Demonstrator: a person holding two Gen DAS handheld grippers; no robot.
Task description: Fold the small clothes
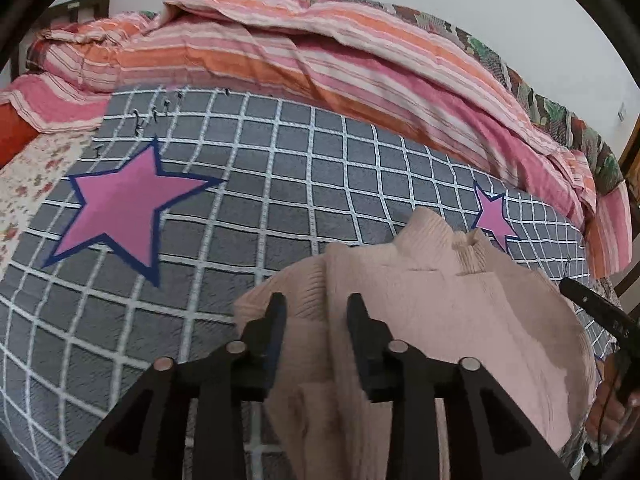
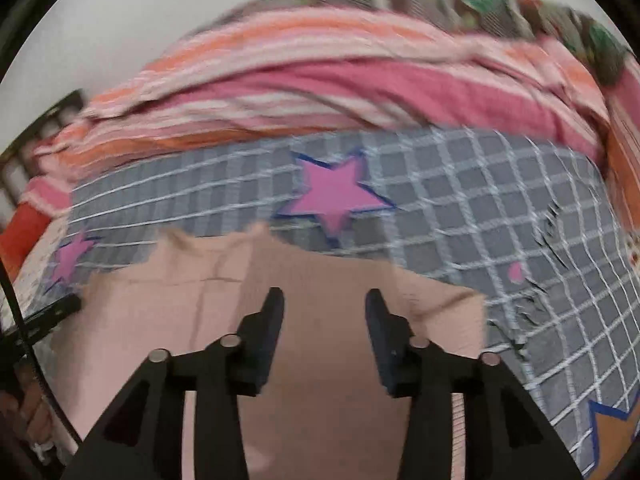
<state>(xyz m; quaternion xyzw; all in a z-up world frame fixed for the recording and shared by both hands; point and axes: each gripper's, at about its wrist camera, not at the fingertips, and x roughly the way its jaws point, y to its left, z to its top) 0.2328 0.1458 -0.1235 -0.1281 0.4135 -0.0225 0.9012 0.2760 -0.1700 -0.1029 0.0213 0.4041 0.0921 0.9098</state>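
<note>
A pale pink knit sweater [image 1: 440, 300] lies on a grey checked blanket [image 1: 248, 184] with pink stars. In the left wrist view my left gripper [image 1: 316, 312] is open, its fingers straddling a raised fold of the sweater's left side. The sweater's collar points away from me. In the right wrist view, which is motion-blurred, the sweater [image 2: 320, 280] lies flat and my right gripper [image 2: 324, 308] is open above its middle, holding nothing. The right gripper also shows at the right edge of the left wrist view [image 1: 596, 308].
A rumpled pink and orange striped quilt [image 1: 320, 52] is piled along the far side of the bed. A floral sheet [image 1: 28, 184] shows at the left. A dark headboard [image 1: 80, 8] stands at the far left. The white wall is behind.
</note>
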